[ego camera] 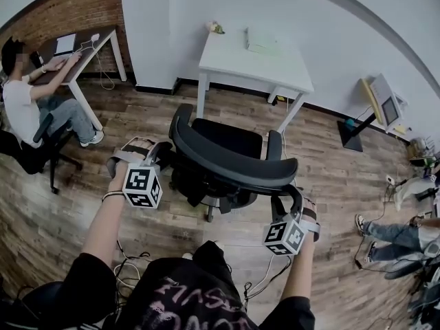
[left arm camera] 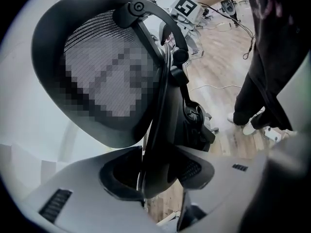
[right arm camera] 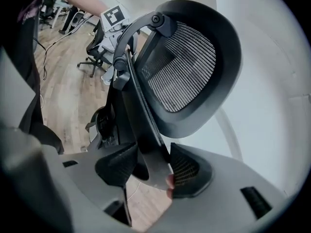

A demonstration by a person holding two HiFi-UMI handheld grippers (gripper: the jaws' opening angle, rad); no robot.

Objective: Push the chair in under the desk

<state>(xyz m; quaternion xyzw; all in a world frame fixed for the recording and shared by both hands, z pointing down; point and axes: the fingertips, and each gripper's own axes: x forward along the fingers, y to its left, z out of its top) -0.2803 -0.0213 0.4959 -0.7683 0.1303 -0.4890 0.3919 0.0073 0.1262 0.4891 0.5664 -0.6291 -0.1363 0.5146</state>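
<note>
The office chair [ego camera: 230, 141] stands on the wooden floor [ego camera: 330, 177] in front of the white desk [ego camera: 234, 60], seat turned toward it. It is near the desk, yet no part of it is seen beneath the desktop. The push is therefore judged to be at an early stage, with nearly the whole travel under the desk left. The grasp, at least, is in place. The curved backrest [ego camera: 230, 169] is taken at both ends: the left gripper [left arm camera: 158, 178] is clamped on its left rim, the frame edge seated between the two pads, and the right gripper [right arm camera: 153, 171] is closed in the same way on the right rim. The chair seems roughly lined up with the gap between the desk's front legs, though its armrests spread nearly as wide as that gap, so some steering may be needed. Loose cables [ego camera: 265, 280] lie on the floor behind the chair. Farther left, a seated person [ego camera: 27, 108] is occupied at a second desk [ego camera: 86, 50], well apart from the path.
</note>
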